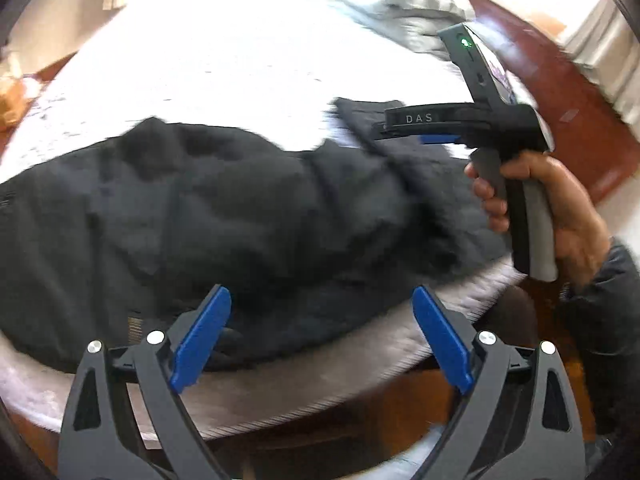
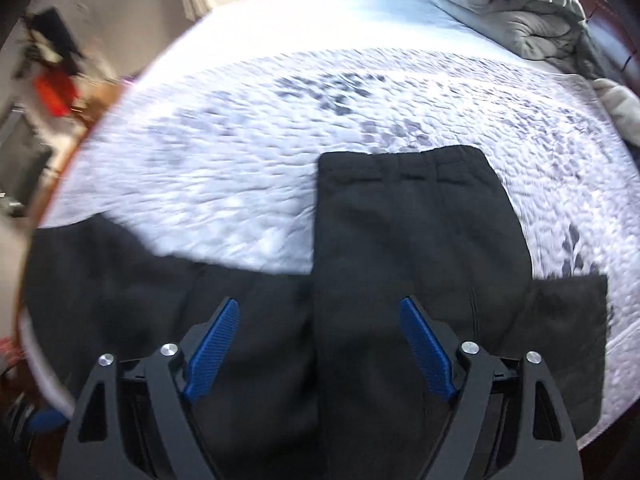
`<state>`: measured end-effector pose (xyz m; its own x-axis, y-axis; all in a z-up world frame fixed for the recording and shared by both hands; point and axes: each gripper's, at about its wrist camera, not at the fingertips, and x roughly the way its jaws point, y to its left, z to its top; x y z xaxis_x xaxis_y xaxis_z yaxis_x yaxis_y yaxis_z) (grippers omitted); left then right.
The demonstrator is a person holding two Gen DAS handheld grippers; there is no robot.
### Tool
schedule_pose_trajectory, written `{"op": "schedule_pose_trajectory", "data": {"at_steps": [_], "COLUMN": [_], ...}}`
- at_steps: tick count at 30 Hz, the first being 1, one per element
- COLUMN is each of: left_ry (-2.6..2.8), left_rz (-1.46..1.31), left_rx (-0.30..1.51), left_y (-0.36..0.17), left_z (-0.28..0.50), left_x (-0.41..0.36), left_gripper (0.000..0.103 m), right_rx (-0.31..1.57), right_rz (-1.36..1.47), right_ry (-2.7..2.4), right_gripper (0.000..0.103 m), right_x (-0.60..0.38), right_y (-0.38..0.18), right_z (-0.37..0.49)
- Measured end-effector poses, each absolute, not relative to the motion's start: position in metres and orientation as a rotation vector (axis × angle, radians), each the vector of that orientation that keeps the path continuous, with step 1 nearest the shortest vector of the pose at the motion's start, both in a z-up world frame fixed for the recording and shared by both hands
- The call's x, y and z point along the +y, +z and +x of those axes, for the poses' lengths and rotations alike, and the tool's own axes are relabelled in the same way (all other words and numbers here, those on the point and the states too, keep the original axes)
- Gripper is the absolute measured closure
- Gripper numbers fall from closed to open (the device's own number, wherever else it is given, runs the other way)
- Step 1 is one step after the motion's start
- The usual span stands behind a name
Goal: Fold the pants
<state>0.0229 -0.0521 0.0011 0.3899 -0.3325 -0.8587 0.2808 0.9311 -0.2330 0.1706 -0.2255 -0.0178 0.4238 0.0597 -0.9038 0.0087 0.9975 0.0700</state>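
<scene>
Black gripper (image 1: 322, 336), blue pads, silver screws, dark sleeve (image 1: 608, 304)

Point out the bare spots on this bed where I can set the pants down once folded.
Free: the wide quilt stretch between the black pants and the grey folded bedding at the far end, plus the strip right of the pants. Crowded: the near edge, where the pants sprawl under both open claws.

Ahead of the left tongs (image 1: 322, 336), the black soft pants (image 1: 240, 216) cover the near part of the white quilted bed cover (image 1: 224, 64). Past them the cover lies bare. The right tongs (image 2: 320, 348) hang over the pants. A grey folded blanket (image 2: 520, 12) blocks the far right corner.
</scene>
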Motion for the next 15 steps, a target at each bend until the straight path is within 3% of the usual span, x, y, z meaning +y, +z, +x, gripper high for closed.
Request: {"op": "schedule_pose_trajectory", "data": {"at_steps": [8,10,12,13,15], "left_ry": [-0.251,-0.253,-0.252,-0.25,-0.253], "left_rz": [-0.096,-0.097,-0.076,-0.069,-0.055], "left_rx": [1.147,1.151,1.15,1.15,1.15], "left_y": [-0.022,-0.025,-0.026,-0.026,-0.027], "left_z": [0.055,0.061,0.063,0.064,0.062], "left_x": [-0.031,-0.034,-0.037,-0.04,-0.043], "left_gripper": [0.011,0.011,0.011,0.011,0.011], "right_rx": [1.236,1.239,1.229,1.221,1.187], "right_rz": [-0.083,-0.096,-0.048,-0.02,0.019], "right_ry": [-0.312,-0.351,-0.323,-0.312,-0.295], "right_gripper": [0.034,0.045,0.079,0.089,0.097], "right_x": [-0.211,-0.216,-0.222,-0.226,-0.233], "right_y": [-0.076,-0.081,-0.077,-0.073,-0.06], "right_z": [0.233,0.236,0.234,0.231,0.223]}}
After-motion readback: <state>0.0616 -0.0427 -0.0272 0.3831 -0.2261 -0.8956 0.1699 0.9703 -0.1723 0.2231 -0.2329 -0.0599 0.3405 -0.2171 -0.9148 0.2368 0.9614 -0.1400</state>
